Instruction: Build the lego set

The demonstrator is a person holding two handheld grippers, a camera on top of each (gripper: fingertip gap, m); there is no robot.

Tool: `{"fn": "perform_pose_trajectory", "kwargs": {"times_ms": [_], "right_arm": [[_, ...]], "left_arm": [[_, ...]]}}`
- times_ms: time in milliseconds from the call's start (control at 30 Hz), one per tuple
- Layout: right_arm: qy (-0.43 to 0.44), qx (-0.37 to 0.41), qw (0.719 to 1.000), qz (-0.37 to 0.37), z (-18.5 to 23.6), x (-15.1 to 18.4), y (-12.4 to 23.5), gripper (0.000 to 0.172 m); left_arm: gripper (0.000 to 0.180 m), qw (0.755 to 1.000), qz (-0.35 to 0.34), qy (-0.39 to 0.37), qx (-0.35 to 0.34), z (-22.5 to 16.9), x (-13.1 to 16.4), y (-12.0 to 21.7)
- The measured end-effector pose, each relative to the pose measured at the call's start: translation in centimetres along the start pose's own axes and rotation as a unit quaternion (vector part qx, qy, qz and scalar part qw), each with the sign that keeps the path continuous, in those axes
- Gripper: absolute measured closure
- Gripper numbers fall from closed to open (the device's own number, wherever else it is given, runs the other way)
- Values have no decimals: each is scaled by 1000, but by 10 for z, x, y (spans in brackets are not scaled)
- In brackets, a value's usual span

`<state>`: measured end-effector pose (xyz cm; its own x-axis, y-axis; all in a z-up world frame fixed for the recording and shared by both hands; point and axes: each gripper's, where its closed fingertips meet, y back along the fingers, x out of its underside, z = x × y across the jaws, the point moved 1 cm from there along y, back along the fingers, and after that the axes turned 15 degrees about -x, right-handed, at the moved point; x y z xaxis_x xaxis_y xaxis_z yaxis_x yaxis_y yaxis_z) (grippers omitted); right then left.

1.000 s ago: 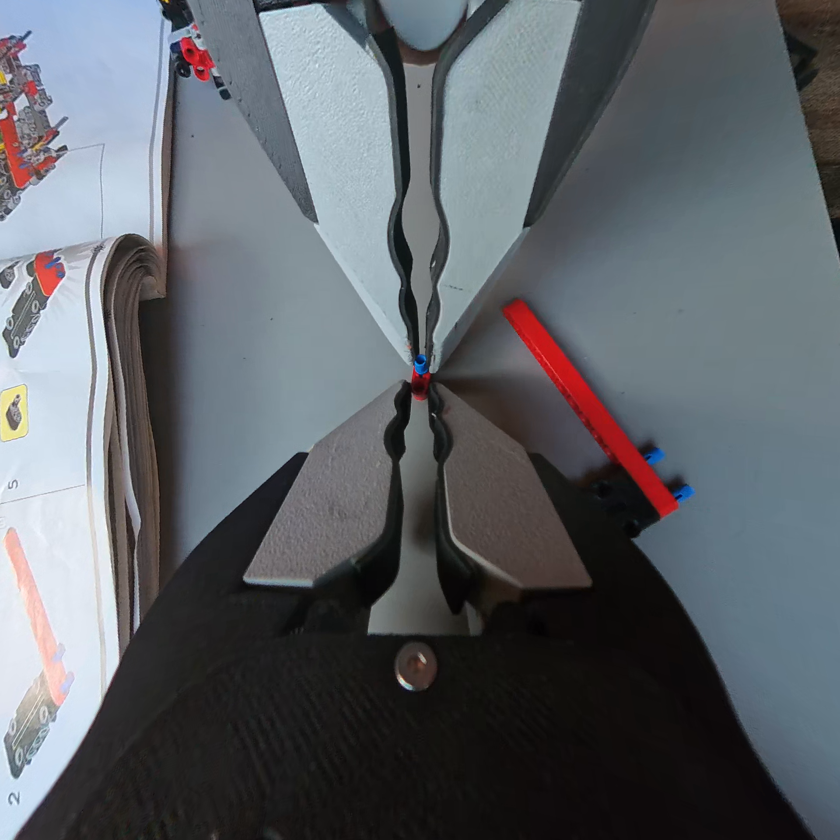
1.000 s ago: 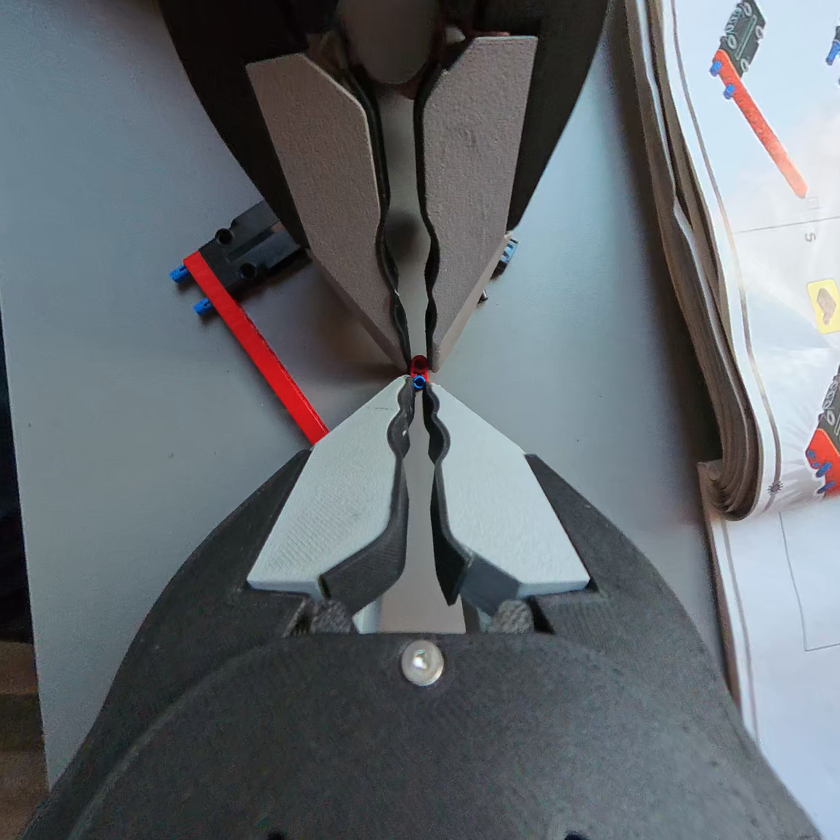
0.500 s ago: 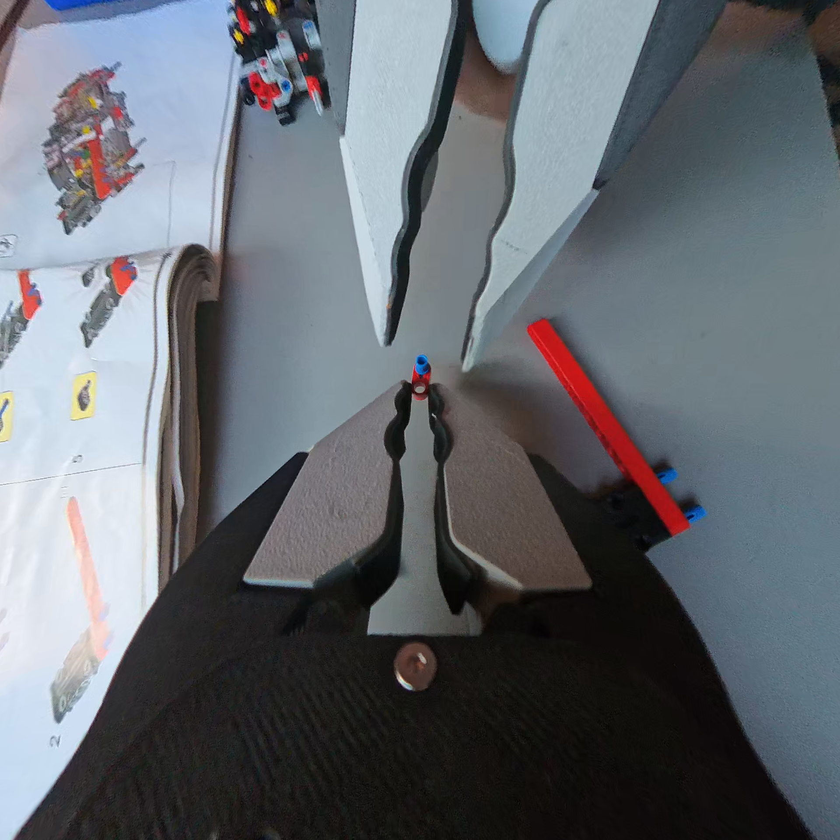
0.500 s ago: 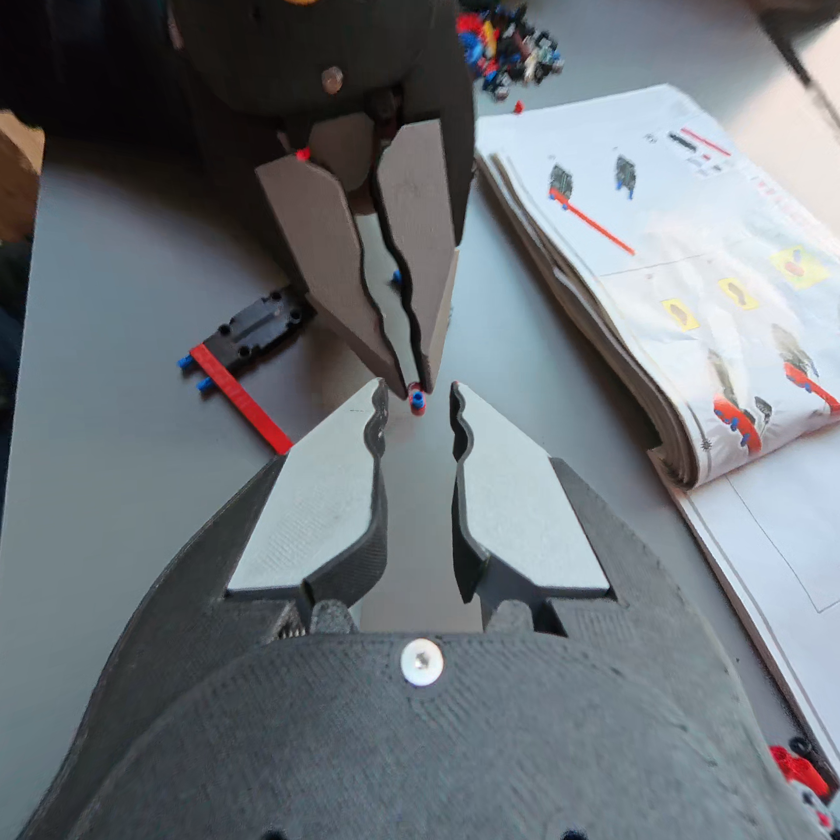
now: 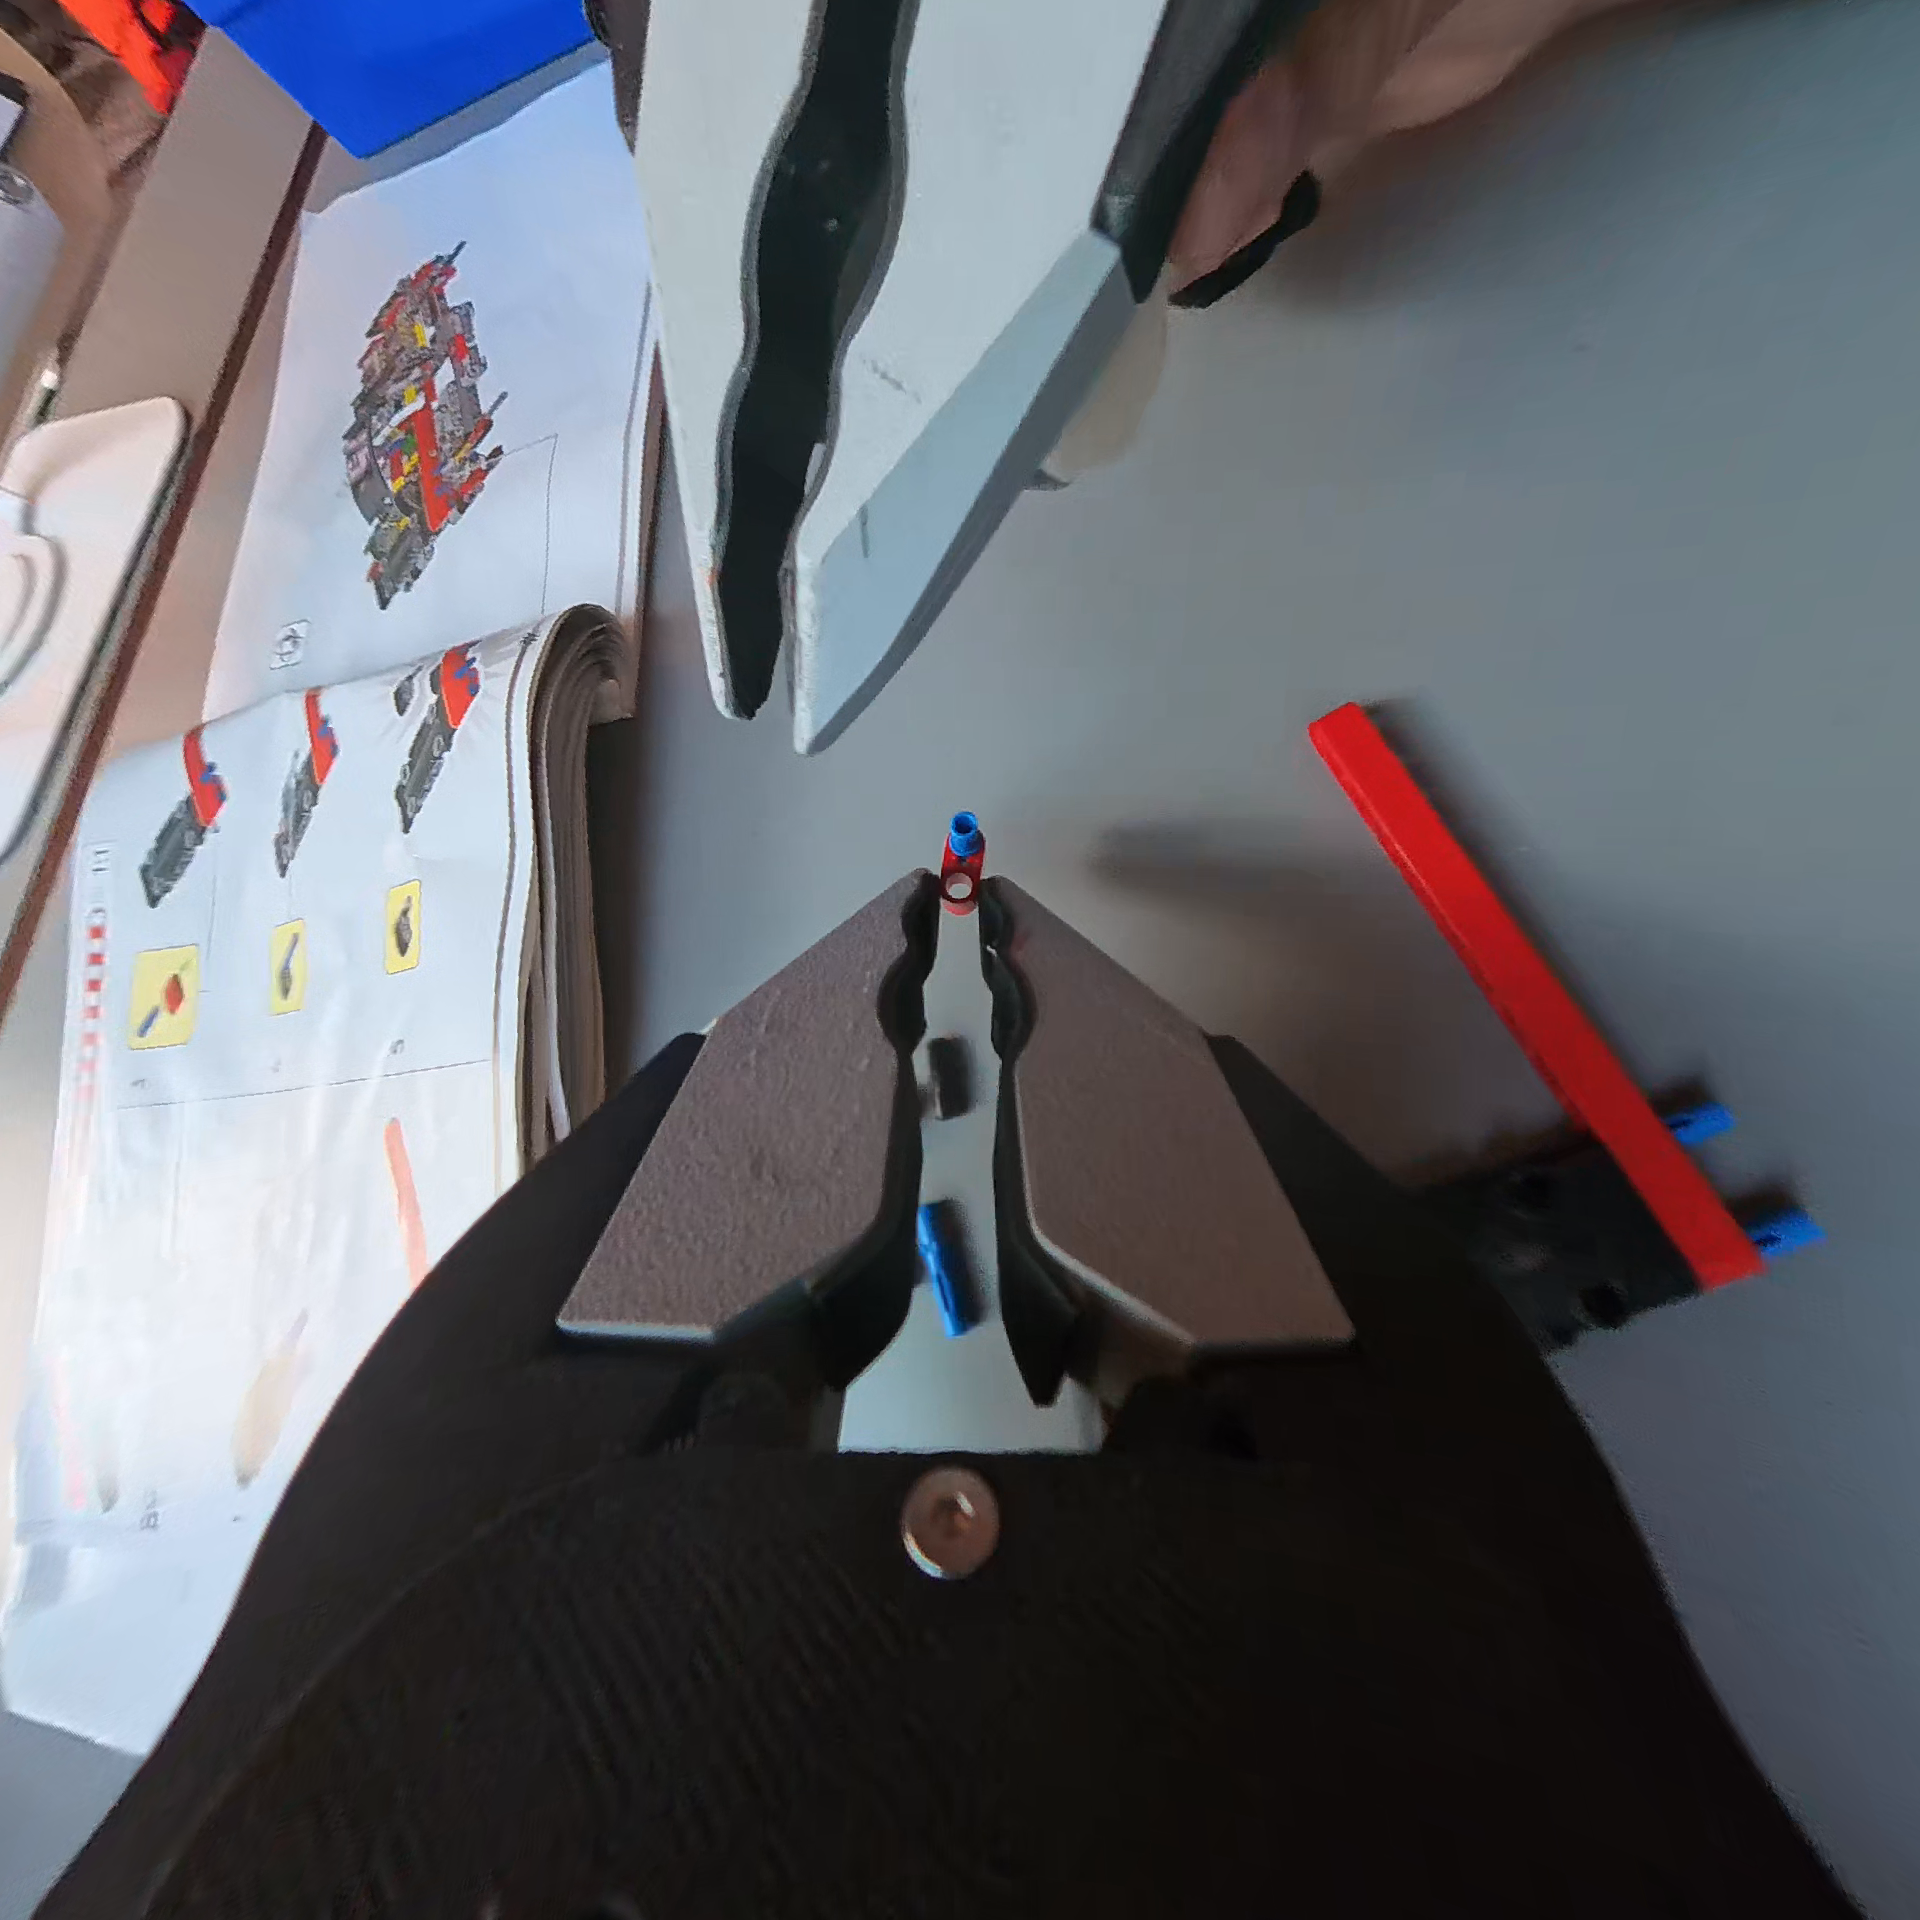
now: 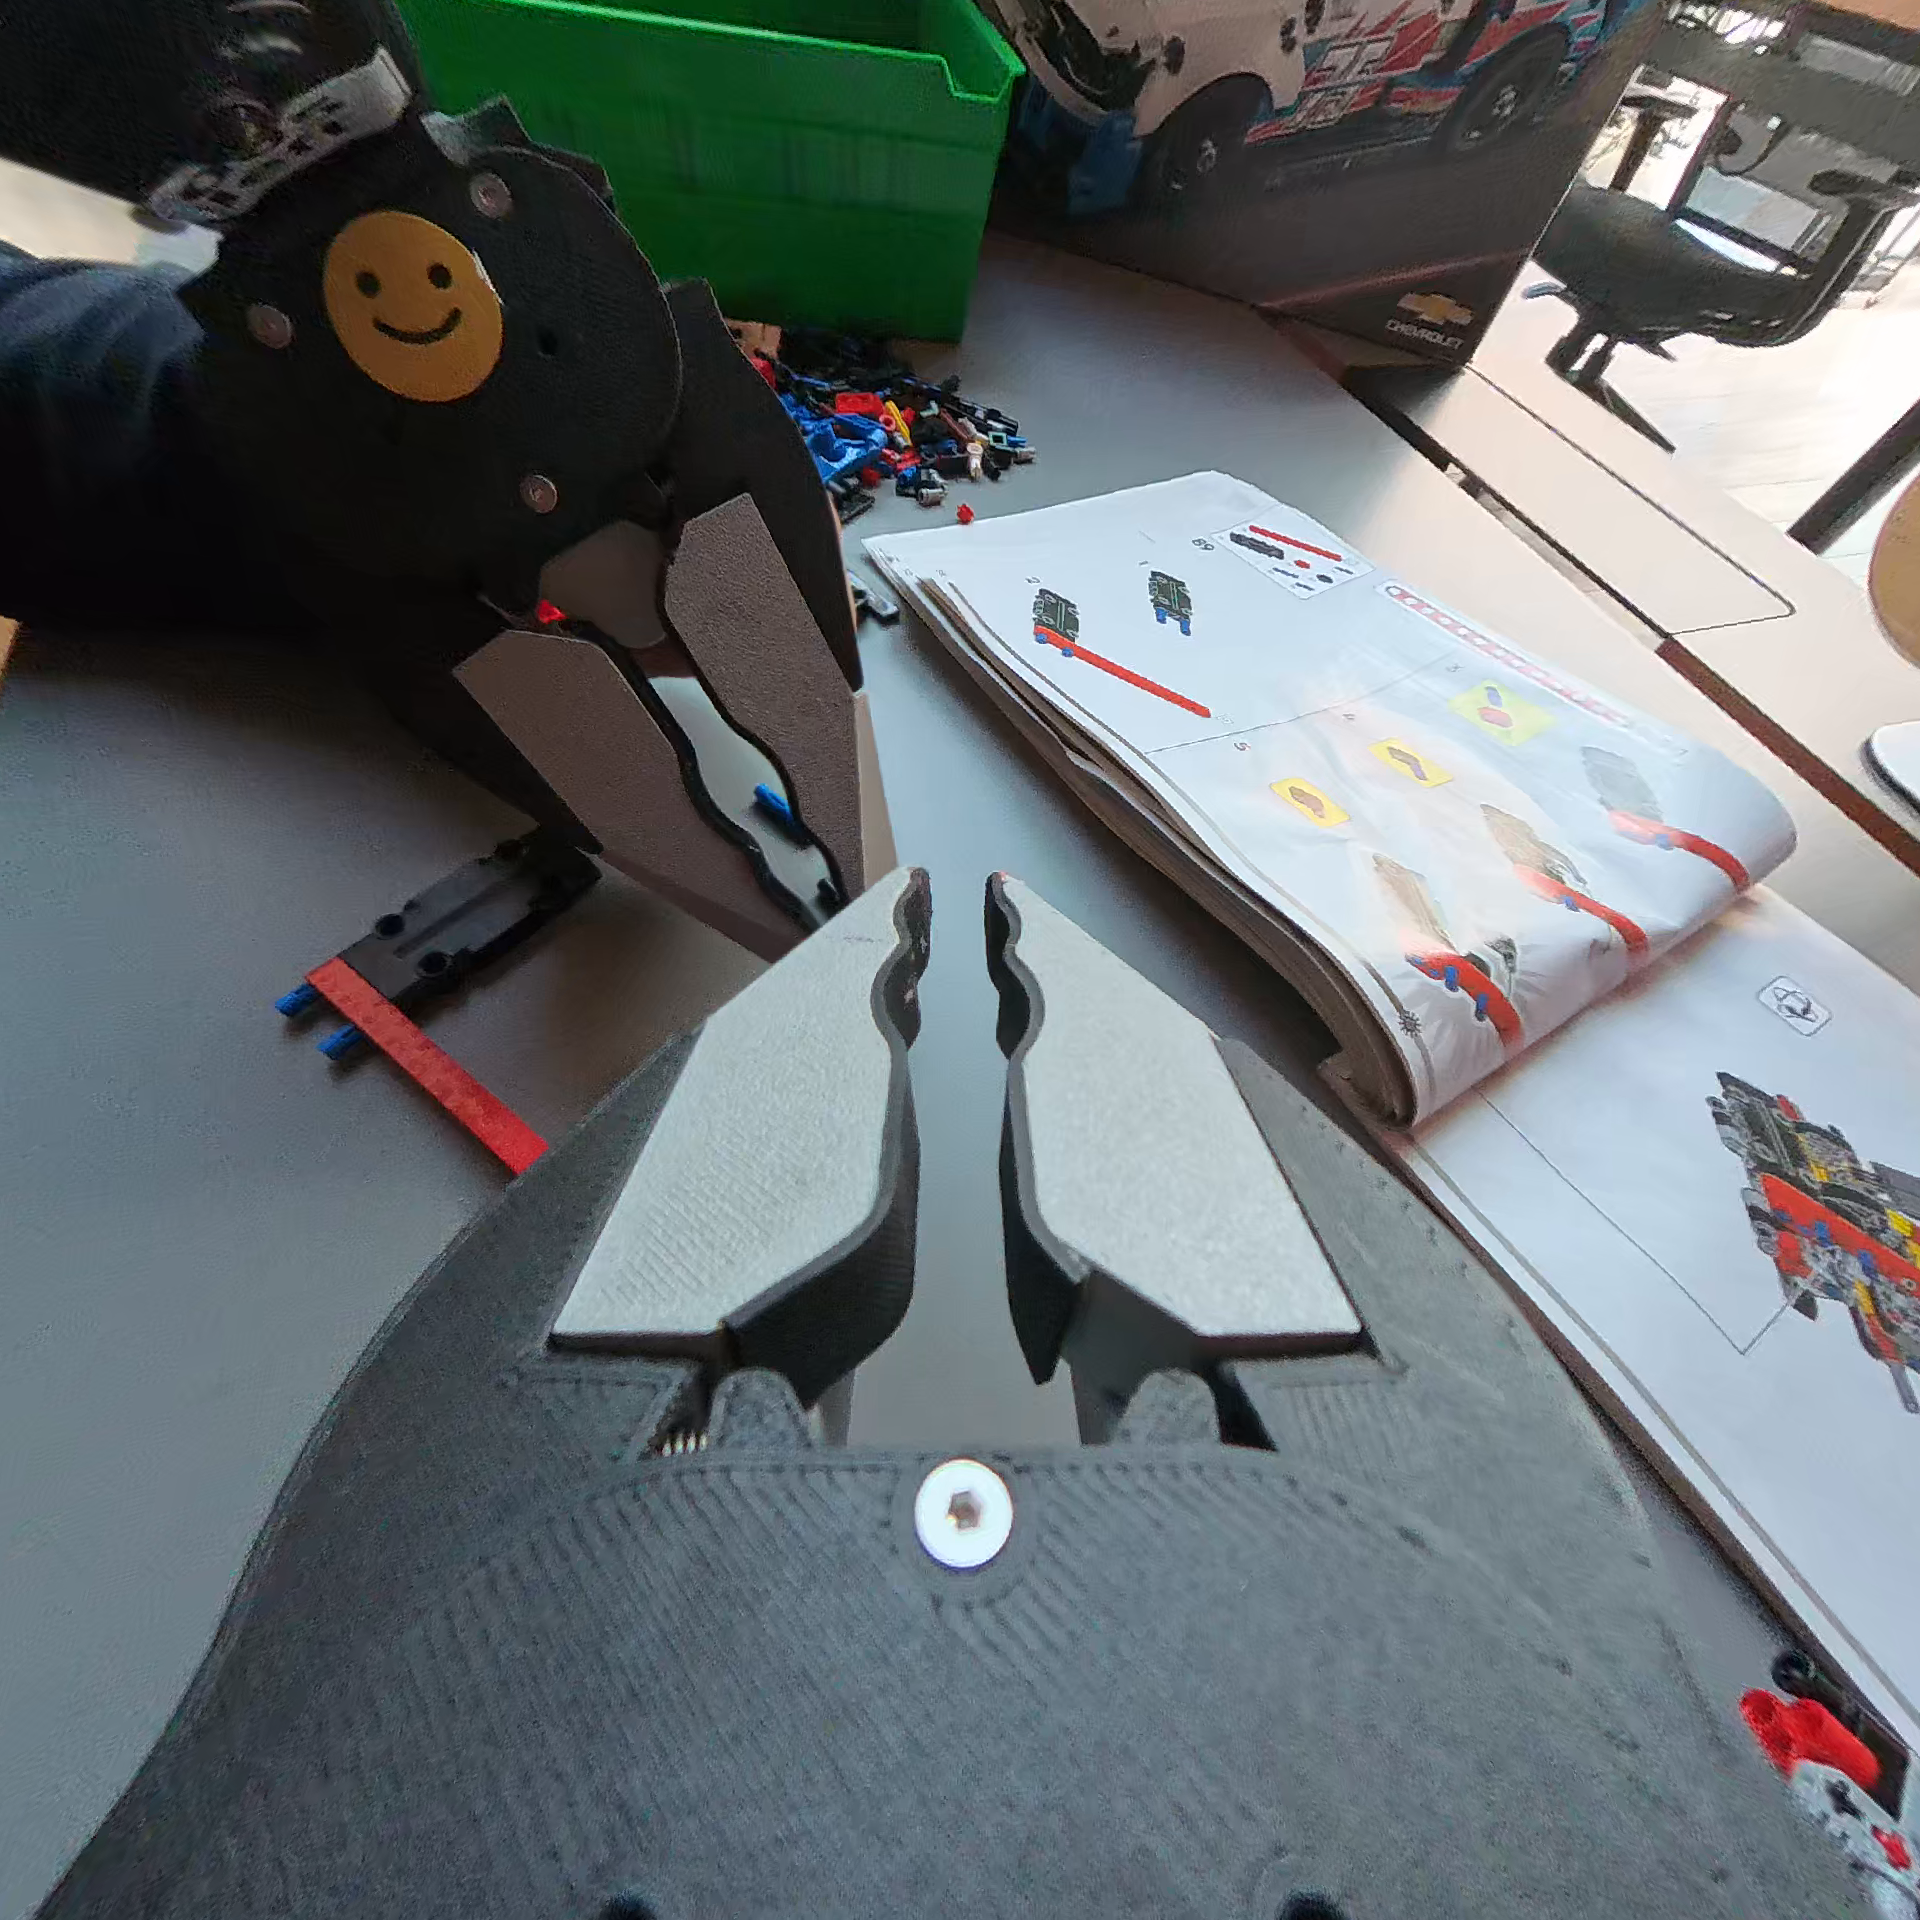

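Note:
In the left wrist view my left gripper point(image 5: 958, 883) is shut on a small red connector point(image 5: 958, 890) with a blue pin point(image 5: 964, 831) sticking out of its far end, held above the grey table point(image 5: 1351, 520). My right gripper point(image 5: 779, 722) hangs beyond it, tips apart from the pin. In the right wrist view my right gripper point(image 6: 956, 888) has a narrow gap between its pads with nothing in it. The left gripper's brown fingers point(image 6: 623, 769) show at the left there, with their tips hidden behind my right finger.
A long red beam point(image 5: 1527, 997) joined to a black plate point(image 6: 468, 925) with blue pins lies nearby. A loose blue pin point(image 5: 948, 1268) and a black pin point(image 5: 945, 1075) lie under the left gripper. An open instruction booklet point(image 6: 1351, 779), a green bin point(image 6: 748, 135), a pile of parts point(image 6: 894, 426) and a printed box point(image 6: 1299, 125) stand around.
My right gripper let go of the blue pin, opened wide, drew back and up, then narrowed again with nothing in it. My left gripper kept hold of the red connector with the pin in it.

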<state>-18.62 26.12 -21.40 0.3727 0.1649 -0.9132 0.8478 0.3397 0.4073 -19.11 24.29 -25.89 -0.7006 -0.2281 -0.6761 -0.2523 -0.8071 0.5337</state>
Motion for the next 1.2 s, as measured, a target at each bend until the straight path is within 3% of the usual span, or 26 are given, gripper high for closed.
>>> {"fn": "perform_pose_trajectory", "kwargs": {"times_ms": [167, 300, 733, 1000, 1200], "right_arm": [[-10, 21, 1000, 3, -7, 3, -2, 163], [-27, 19, 999, -10, -11, 3, 2, 162], [-29, 18, 999, -34, -13, 0, 3, 153], [-46, 2, 996, -75, -13, -9, 9, 153], [-59, -12, 994, -95, -11, -12, 11, 155]], "left_arm": [[175, 993, 7, -80, -83, 16, 5, -4], [175, 990, 0, -98, -100, 19, 5, -3], [175, 991, -54, 22, -124, 40, -15, 9], [175, 980, -109, 144, -82, 50, -29, 23], [175, 978, -133, 119, -104, 51, -35, 28]]}}
